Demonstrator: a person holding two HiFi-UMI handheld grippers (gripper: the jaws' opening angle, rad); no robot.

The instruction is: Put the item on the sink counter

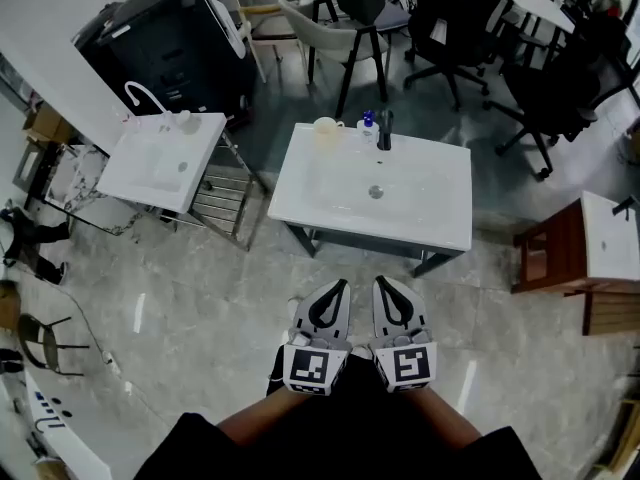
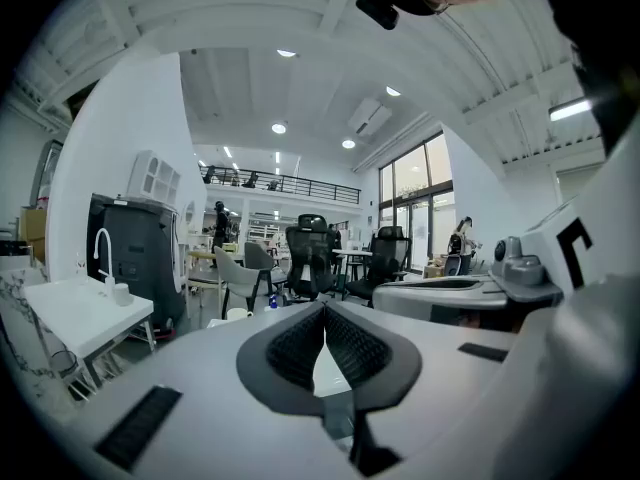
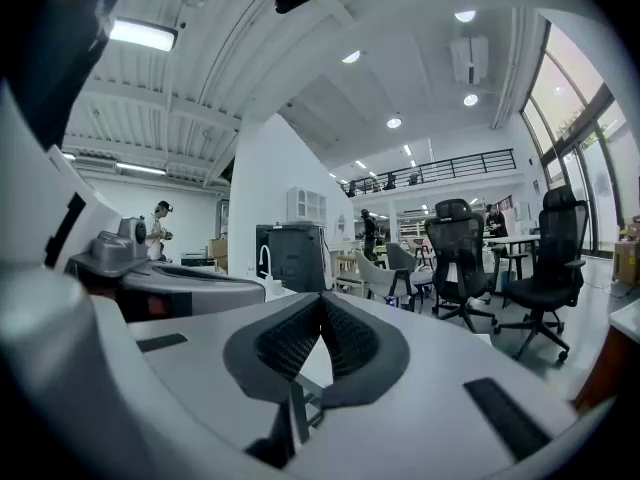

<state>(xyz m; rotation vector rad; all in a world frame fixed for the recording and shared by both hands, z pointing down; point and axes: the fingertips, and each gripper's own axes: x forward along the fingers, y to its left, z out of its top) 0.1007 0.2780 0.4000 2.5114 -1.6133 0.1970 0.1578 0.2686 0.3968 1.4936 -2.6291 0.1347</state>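
Note:
A white sink counter (image 1: 440, 218) stands in the middle of the room, ahead of me. At its back edge sit a cream cup (image 1: 326, 128), a small blue-capped bottle (image 1: 367, 125) and a black faucet (image 1: 385, 128). My left gripper (image 1: 338, 285) and right gripper (image 1: 385, 282) hang side by side near my body, short of the counter's front edge. Both are shut with nothing between the jaws. In the left gripper view the left gripper (image 2: 325, 309) has its pads meeting at the tip. The right gripper (image 3: 322, 300) looks the same in its own view.
A second white sink (image 1: 160, 158) with a white faucet stands at the left on a metal rack (image 1: 220, 200). A dark cabinet (image 1: 165, 43) is behind it. Chairs (image 1: 350, 23) and office chairs (image 1: 545, 88) stand beyond the counter. A wooden stand (image 1: 555, 253) is at the right.

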